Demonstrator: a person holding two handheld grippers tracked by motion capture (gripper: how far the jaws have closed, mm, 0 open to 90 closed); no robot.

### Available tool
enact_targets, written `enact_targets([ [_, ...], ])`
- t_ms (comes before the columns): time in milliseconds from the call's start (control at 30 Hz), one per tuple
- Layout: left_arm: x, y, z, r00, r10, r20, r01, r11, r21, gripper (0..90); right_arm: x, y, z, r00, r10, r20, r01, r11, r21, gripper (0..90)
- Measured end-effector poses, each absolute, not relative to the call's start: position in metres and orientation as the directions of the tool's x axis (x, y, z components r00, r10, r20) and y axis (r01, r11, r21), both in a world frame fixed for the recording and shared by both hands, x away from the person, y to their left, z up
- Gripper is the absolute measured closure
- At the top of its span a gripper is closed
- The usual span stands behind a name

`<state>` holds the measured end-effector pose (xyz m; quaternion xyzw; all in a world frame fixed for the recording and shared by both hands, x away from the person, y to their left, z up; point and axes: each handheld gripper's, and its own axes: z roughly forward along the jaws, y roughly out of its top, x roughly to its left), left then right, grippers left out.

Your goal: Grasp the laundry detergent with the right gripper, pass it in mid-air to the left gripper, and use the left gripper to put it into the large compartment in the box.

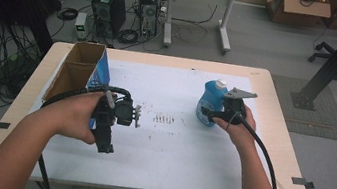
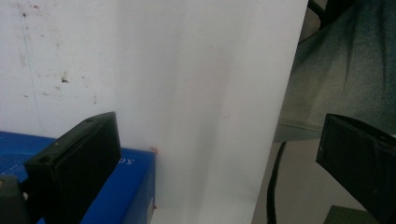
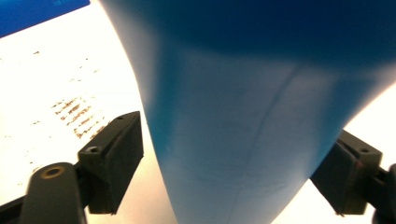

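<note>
A blue bottle (image 1: pixel 211 101) with a white cap stands upright on the white sheet (image 1: pixel 163 149) at the right of the table. My right gripper (image 1: pixel 226 114) reaches it from the near side, and its pads press on the bottle's two flanks. In the right gripper view the bottle body (image 3: pixel 243 116) sits between both jaws of the right gripper (image 3: pixel 240 135). My left gripper (image 1: pixel 125 113) is held just above the sheet at the left, beside the blue box. Its jaws stand wide apart in the left gripper view, with nothing between them on the left gripper (image 2: pixel 219 135).
An open cardboard box with a blue side (image 1: pixel 79 68) stands at the table's left; its blue face (image 2: pixel 130 177) lies under the left jaw. Brown marks (image 1: pixel 164 119) dot the sheet's middle. Beyond the table are a second table, computers and cables on the floor.
</note>
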<state>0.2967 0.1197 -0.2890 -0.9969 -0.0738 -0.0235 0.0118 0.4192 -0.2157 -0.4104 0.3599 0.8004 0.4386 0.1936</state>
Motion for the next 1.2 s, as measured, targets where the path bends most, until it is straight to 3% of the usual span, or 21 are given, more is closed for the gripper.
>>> enact_targets([
  [567,0.2985,0.1152,-0.2871,0.988,0.145,0.055,0.146,-0.989,-0.018,0.3,0.4155,-0.2122,-0.4099,-0.67,0.742,-0.015,0.385,0.365,0.848,30.3],
  [800,0.2987,0.1149,-0.2872,0.988,0.144,0.055,0.145,-0.989,-0.02,0.3,0.4146,-0.2131,-0.4112,-0.646,0.762,-0.043,0.371,0.363,0.855,42.4],
  [1200,0.2985,0.1139,-0.2885,0.988,0.145,0.055,0.146,-0.989,-0.021,0.3,0.4147,-0.2165,-0.4149,-0.65,0.759,-0.028,0.354,0.336,0.873,45.9],
])
